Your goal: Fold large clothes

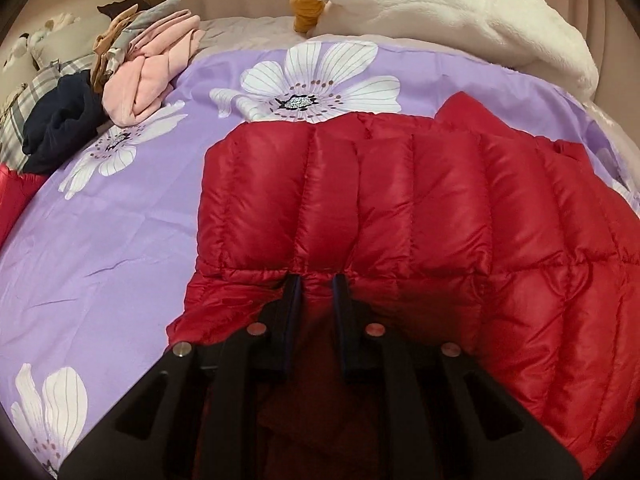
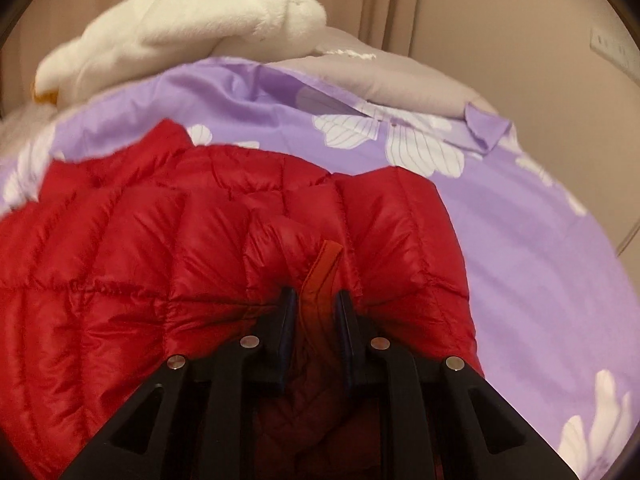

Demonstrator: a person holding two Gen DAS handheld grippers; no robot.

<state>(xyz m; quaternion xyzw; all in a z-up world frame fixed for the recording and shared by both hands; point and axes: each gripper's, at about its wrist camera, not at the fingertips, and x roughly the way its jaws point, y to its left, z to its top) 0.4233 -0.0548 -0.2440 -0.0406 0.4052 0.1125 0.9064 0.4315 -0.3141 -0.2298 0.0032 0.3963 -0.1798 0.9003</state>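
My left gripper (image 1: 317, 280) is nearly closed, pads pinching a bunched seam of the red puffer jacket (image 1: 400, 200). Fabric fills the narrow gap between the black fingers (image 1: 290, 300) and puckers right at the tips. My right gripper (image 2: 317, 294) is clamped close too, on another edge of the same jacket (image 2: 160, 248); an orange-red strip, a tab or lining, I can't tell which, runs up from between those fingers (image 2: 346, 312).

The jacket lies spread on the purple floral bedsheet (image 1: 120, 240), quilted channels running away from me, the far edge reaching a big white flower print (image 1: 312, 80). The part under both grippers is lifted and folds back toward me, dark in shadow.

In the left wrist view, a pile of clothes (image 1: 148, 68) sits at the far left of the bed: pink, grey, tan pieces, a navy garment (image 1: 60, 128) at its near side, apart from the jacket. A white fluffy blanket (image 1: 460, 12) is heaped along the far edge, with something mustard-coloured (image 1: 306, 8) against it. A plaid pillow (image 1: 24, 96) is at the far left.

In the right wrist view, the same white blanket (image 2: 180, 32) sits beyond the jacket, a grey quilt (image 2: 400, 76) beside it under the sheet's turned-back edge. A wall outlet (image 2: 612, 50) is at the right.
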